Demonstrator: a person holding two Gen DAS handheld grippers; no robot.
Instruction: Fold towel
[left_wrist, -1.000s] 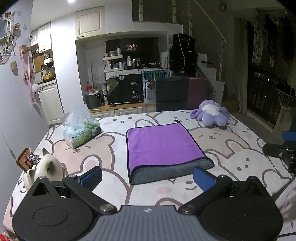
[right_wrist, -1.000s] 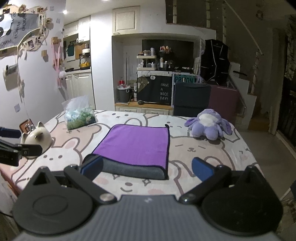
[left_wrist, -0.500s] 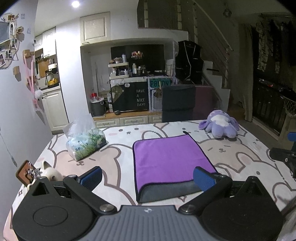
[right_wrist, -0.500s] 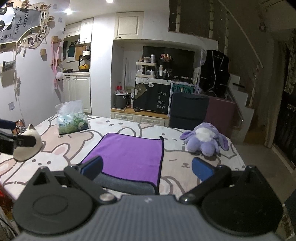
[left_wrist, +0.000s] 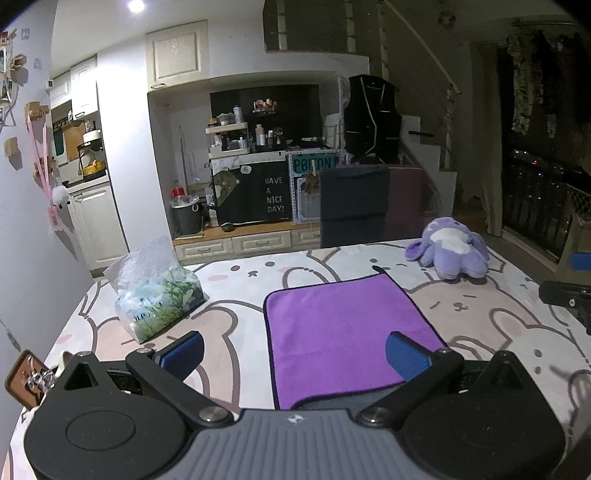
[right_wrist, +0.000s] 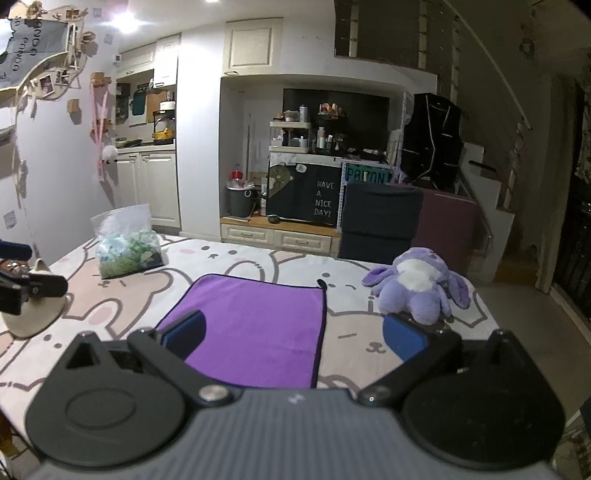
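A purple towel (left_wrist: 340, 325) with a grey underside lies folded flat on the bunny-print table cover (left_wrist: 236, 295). It also shows in the right wrist view (right_wrist: 258, 325). My left gripper (left_wrist: 295, 350) is open and empty, held above the near edge of the towel. My right gripper (right_wrist: 295, 339) is open and empty, also above the towel's near edge. The right gripper shows at the right edge of the left wrist view (left_wrist: 565, 295). The left gripper shows at the left edge of the right wrist view (right_wrist: 26, 288).
A plastic bag of tissues (left_wrist: 155, 295) stands at the left of the table. A purple plush toy (left_wrist: 450, 251) lies at the far right. A white cat figure (right_wrist: 29, 314) sits near the left edge. Dark chairs (left_wrist: 354, 203) stand behind the table.
Both grippers have pulled back and tilted up, so the towel sits lower in both views. The towel has not moved. Both grippers stay open.
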